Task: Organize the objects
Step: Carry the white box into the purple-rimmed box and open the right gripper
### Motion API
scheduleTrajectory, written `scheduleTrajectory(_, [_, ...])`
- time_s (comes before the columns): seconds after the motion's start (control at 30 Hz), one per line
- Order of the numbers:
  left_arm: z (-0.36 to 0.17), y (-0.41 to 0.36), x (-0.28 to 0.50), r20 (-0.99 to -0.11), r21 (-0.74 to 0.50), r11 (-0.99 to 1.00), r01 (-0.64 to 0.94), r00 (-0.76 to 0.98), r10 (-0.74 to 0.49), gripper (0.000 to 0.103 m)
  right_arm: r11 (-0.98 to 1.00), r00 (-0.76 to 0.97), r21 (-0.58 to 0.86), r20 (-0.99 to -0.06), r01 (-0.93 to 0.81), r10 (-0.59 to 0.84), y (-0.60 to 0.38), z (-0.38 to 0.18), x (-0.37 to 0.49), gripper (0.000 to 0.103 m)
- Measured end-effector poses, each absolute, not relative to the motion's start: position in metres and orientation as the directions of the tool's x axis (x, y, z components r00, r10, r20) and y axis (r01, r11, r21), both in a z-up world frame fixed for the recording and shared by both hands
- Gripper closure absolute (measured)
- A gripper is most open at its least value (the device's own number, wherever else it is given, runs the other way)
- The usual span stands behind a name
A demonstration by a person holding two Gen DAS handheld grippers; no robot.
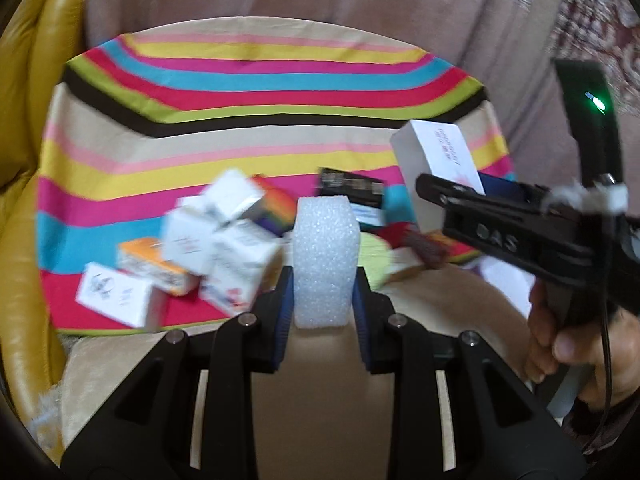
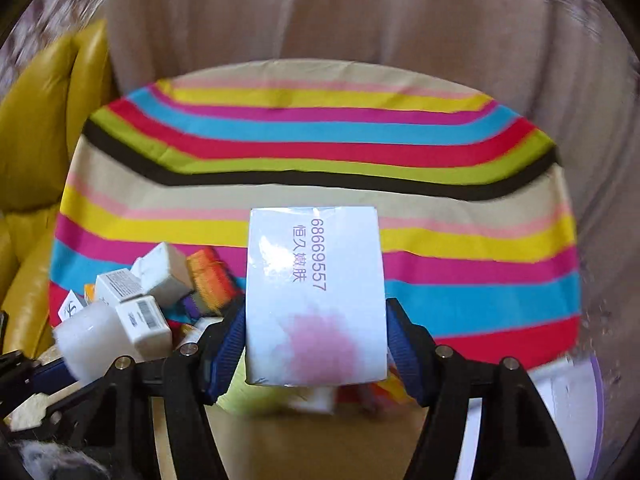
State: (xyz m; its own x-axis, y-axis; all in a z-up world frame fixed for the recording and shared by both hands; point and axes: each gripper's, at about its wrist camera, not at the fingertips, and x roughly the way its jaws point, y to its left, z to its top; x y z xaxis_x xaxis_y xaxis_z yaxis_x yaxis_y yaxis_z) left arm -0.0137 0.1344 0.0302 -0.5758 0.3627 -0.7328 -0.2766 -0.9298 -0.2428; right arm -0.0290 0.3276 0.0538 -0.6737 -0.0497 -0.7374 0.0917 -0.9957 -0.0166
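From the left wrist view, the left gripper (image 1: 323, 300) was pinching a white foam block (image 1: 325, 258) upright between its blue pads, gripped low on its sides so most of it stood clear above the fingers; that hold probably kept the soft block from tipping while it was carried. Beyond it a heap of small cartons (image 1: 208, 248) lay tumbled together on the striped cloth (image 1: 256, 80), blurred, with the far half of the cloth bare, likely the room left for sorting. To the right, a person's hand (image 1: 580, 344) held the right gripper (image 1: 440, 200), whose fingers sat against a white box (image 1: 436, 168) lifted clear of the clutter.

From the right wrist view, the right gripper (image 2: 316, 344) was pinching that white box (image 2: 316, 296) by its two side faces, the printed face turned up toward the camera. The pads looked pressed on the card. Held so, the box could be set down flat on the bare stripes ahead. The cartons (image 2: 136, 300) and the foam block (image 2: 86, 338) showed at lower left, near the yellow cushion (image 2: 44, 120).
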Motion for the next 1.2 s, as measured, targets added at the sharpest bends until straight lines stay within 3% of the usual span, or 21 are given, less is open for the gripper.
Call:
scheduleTrajectory(0.47, [0.042,0.301,0.003,-0.76,-0.301,-0.773,-0.558,-0.349,0.548,0.071,-0.974,-0.626,-0.045,-0.76,-0.221,0.177,0.479,0.044,0.07,0.036])
scheduleTrajectory(0.77, [0.025,0.376,0.004,-0.805,-0.324,-0.715,-0.62,-0.216,0.552,0.07,-0.936,-0.565,0.003,-0.798,-0.353,0.21,0.546,0.017,0.103,0.036])
scheduleTrajectory(0.8, [0.024,0.378,0.004,-0.806,-0.328,-0.709,-0.624,-0.207,0.555,0.068,-0.934,-0.562,0.008,-0.8,-0.357,0.208,0.548,0.016,0.102,0.036])
scheduleTrajectory(0.87, [0.022,0.382,0.003,-0.813,-0.33,-0.71,-0.622,-0.195,0.548,0.049,-0.929,-0.555,0.005,-0.803,-0.37,0.217,0.549,0.013,0.104,0.035])
scheduleTrajectory(0.97, [0.025,0.375,0.002,-0.806,-0.339,-0.717,-0.61,-0.205,0.555,0.034,-0.924,-0.553,0.02,-0.806,-0.381,0.21,0.552,0.011,0.106,0.034])
scheduleTrajectory(1.03, [0.029,0.369,0.0,-0.793,-0.357,-0.724,-0.591,-0.217,0.569,0.032,-0.924,-0.549,0.021,-0.81,-0.382,0.209,0.551,0.012,0.105,0.024])
scheduleTrajectory(1.2, [0.038,0.35,0.002,-0.77,-0.383,-0.719,-0.58,-0.229,0.595,0.032,-0.932,-0.564,0.019,-0.8,-0.363,0.204,0.539,0.019,0.102,0.017])
